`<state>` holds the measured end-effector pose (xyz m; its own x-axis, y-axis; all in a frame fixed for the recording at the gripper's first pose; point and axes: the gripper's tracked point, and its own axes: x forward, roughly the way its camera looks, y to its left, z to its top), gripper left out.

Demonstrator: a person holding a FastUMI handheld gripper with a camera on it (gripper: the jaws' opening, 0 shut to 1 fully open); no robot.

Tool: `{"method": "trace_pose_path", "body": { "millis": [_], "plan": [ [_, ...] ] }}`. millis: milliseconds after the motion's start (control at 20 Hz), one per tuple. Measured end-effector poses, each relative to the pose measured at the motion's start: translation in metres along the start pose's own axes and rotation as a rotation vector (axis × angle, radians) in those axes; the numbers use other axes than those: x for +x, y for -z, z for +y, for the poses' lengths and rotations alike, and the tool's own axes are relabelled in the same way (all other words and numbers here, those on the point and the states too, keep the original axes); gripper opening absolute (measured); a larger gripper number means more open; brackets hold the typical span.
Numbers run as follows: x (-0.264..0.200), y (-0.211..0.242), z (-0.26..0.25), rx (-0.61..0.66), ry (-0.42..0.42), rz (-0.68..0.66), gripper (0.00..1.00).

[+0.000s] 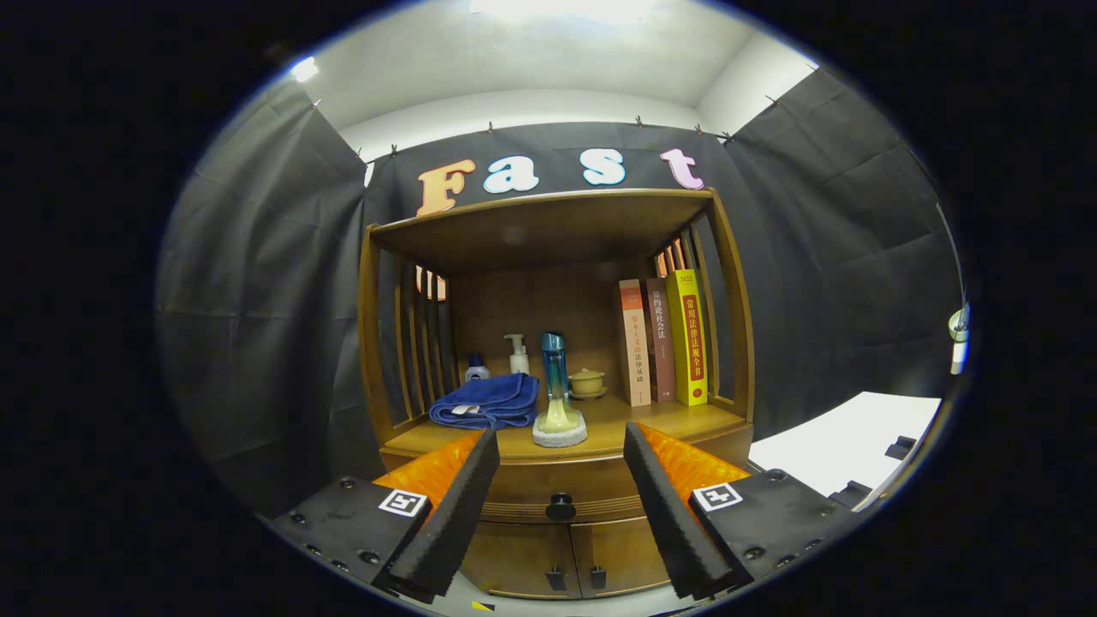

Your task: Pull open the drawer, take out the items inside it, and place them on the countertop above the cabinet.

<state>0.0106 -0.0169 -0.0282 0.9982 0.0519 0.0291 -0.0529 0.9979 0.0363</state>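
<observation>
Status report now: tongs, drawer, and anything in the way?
Tongs open, holding nothing. Drawer shut, its knob between the fingers, not touched. Path to knob clear; towel and bottle on countertop above.

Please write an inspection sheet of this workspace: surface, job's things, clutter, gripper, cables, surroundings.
Surface: wooden countertop of the cabinet, under a shelf roof.
Job's things: drawer shut, its knob seen between the fingers; contents hidden.
Clutter: blue towel, two pump bottles, blue bottle, lidded cup, three books, pale item on a white pad.
Gripper: gripper open, short of the knob, touching nothing.
Cables: nothing seen.
Surroundings: black cloth walls, two lower doors, white table to the side.
</observation>
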Motion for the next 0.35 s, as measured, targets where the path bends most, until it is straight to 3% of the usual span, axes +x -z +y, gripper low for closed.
{"method": "trace_pose_path", "body": {
  "millis": [350],
  "plan": [
    [0.003,0.011,-0.007,0.015,0.006,0.018,0.97]
  ]
}}
